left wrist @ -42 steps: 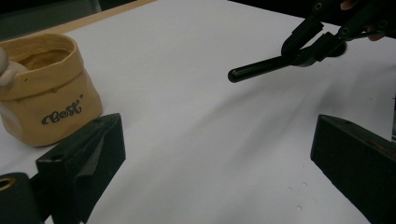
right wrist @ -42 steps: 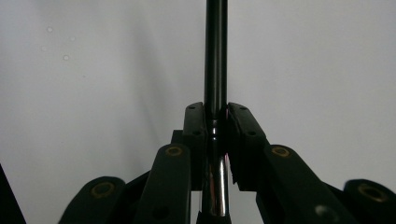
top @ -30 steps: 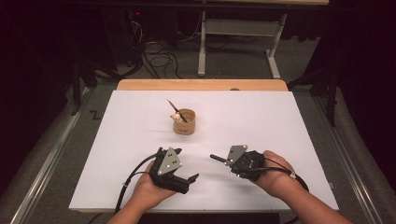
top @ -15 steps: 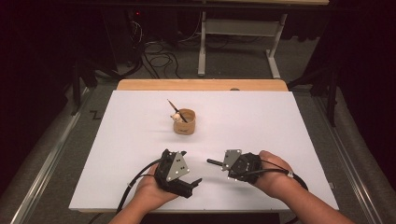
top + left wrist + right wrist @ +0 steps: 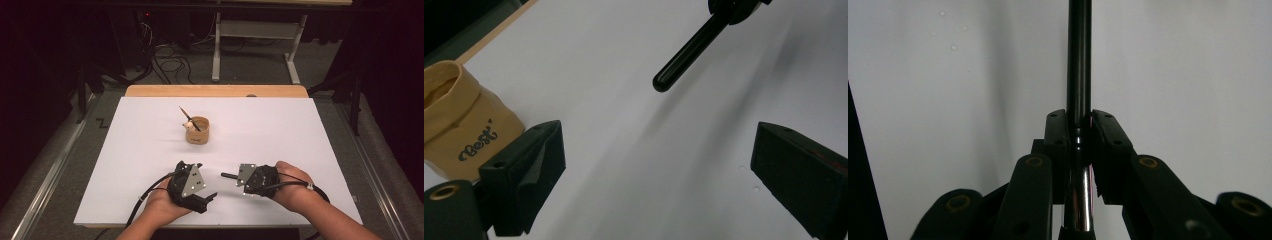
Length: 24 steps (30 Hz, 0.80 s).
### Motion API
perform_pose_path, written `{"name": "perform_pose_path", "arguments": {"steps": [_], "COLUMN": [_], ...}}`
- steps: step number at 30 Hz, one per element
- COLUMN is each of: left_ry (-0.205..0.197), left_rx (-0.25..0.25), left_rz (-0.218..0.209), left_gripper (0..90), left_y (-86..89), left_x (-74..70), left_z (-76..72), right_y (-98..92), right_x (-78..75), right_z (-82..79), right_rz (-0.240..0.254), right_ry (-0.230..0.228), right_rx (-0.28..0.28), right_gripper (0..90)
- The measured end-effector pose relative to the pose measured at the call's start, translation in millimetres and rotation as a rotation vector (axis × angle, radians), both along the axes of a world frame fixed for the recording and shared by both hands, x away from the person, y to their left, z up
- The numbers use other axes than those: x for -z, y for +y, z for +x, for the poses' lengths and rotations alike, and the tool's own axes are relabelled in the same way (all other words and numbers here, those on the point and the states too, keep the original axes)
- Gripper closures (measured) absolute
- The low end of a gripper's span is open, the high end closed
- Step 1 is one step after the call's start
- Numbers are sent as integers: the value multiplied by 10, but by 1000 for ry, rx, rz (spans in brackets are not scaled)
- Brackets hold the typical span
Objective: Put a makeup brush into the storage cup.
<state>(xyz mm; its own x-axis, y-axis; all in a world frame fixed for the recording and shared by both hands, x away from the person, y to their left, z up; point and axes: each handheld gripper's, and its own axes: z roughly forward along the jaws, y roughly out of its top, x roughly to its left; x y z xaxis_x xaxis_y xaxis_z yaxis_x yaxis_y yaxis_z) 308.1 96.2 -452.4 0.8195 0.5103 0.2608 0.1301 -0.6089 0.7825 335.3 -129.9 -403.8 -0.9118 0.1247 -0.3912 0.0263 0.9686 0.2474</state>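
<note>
My right gripper [image 5: 240, 176] is shut on a thin black pen [image 5: 228, 175], near the table's front edge. The pen points left toward my left gripper [image 5: 204, 181]. In the right gripper view the pen [image 5: 1079, 50] runs straight up from between the pressed pads of the right gripper [image 5: 1079, 120]. My left gripper [image 5: 659, 132] is open wide with nothing between its jaws. The pen's rounded end [image 5: 684, 52] hangs ahead of it. A small tan pouch [image 5: 198, 131] stands mid-table with a brush sticking out of it, and the pouch [image 5: 459, 125] shows beside the left jaw.
The white table top [image 5: 300, 130] has a wooden strip along its far edge [image 5: 215, 91]. Beyond it on the floor are cables [image 5: 170, 55] and a metal stand [image 5: 255, 45]. A cable [image 5: 150, 192] trails from the left gripper toward the front edge.
The left gripper has shifted and turned slightly to the right, toward the pen. The right gripper keeps its hold on the pen, nearly still.
</note>
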Motion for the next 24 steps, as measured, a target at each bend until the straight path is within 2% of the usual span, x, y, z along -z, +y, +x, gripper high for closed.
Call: {"name": "perform_pose_path", "arguments": {"steps": [5, 11, 17, 24], "left_ry": [-57, -110, -126, -120], "left_rx": [20, 37, 52, 59], "left_rz": [75, 136, 128, 117], "left_gripper": [79, 82, 102, 115], "left_y": [-50, -68, -66, -62], "left_x": [-25, -53, -60, -65], "left_z": [-26, -37, -48, -38], "right_y": [-8, -5, -6, 2], "right_x": [1, -6, -10, -23], "right_z": [-8, -19, -34, -57], "right_rz": [-3, 4, 7, 21], "right_ry": [-10, -7, -12, -19], "right_rx": [-8, -20, -26, -53], "right_gripper": [799, 798, 798, 798]}}
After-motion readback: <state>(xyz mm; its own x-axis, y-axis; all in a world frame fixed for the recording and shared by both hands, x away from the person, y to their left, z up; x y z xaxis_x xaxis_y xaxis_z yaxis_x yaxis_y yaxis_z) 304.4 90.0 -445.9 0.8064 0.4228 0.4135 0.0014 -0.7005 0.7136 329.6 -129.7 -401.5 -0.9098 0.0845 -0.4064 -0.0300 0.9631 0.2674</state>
